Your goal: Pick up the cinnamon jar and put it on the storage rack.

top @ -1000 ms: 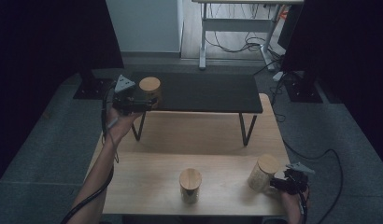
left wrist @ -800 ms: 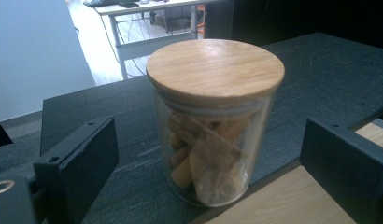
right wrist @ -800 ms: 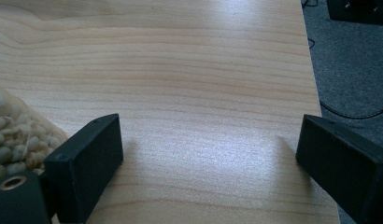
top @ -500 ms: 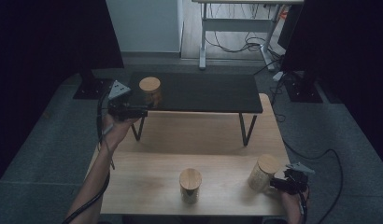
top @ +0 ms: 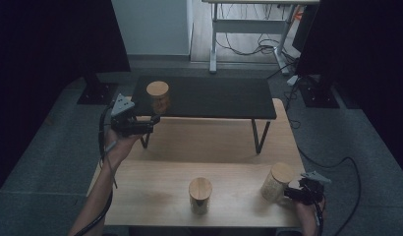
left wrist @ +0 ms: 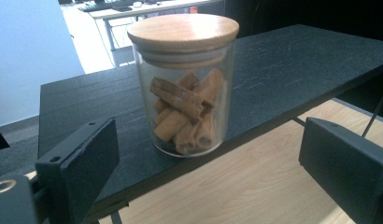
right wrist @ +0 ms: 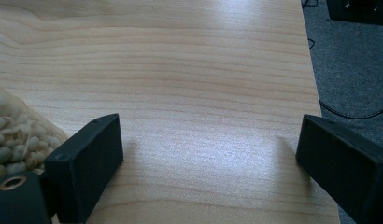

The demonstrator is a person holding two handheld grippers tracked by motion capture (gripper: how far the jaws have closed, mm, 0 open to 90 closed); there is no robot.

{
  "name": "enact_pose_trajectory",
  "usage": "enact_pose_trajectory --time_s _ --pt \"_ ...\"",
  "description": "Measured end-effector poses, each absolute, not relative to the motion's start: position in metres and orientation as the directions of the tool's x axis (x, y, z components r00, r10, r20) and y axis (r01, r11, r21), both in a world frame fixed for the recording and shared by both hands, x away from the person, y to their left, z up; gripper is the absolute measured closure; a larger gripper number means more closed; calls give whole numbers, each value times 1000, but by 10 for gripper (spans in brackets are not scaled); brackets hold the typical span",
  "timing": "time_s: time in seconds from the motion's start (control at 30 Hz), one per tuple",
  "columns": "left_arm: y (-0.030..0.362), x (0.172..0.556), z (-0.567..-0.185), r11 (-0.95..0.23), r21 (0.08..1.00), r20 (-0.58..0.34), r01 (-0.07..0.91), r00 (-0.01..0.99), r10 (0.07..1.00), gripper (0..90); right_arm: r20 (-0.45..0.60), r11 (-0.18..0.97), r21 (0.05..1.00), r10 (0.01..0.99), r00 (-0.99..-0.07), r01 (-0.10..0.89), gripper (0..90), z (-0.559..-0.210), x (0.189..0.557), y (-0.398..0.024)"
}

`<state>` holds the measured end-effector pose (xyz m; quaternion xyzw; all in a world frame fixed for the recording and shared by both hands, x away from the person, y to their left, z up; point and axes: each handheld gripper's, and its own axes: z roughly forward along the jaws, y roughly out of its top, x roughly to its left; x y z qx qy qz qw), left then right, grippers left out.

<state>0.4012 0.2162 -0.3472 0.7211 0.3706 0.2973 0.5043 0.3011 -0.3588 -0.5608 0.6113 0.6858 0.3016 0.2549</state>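
Cinnamon jar [left wrist: 184, 84] just ahead of left gripper [left wrist: 213, 163], jaws wide, apart from glass. Probably released or about to grasp. Right gripper [right wrist: 208, 163] wide too, bean jar [right wrist: 12, 126] beside its left jaw.

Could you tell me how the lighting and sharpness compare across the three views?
High view: dim, with near-black surroundings; the jar on the black shelf is soft. Left gripper view: bright and sharp on that jar's cinnamon sticks, the near jaws slightly blurred. Right gripper view: a pale sheen on the wooden table.

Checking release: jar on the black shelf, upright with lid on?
Yes: the cinnamon jar stands upright on the black shelf, wooden lid seated flat.
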Motion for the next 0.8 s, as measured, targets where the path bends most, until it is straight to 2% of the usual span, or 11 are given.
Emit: enact_pose_trajectory --time_s 0.8 --pt "213 379 -377 -223 945 51 237 567 822 49 19 71 725 992 -122 685 69 -561 301 -359"
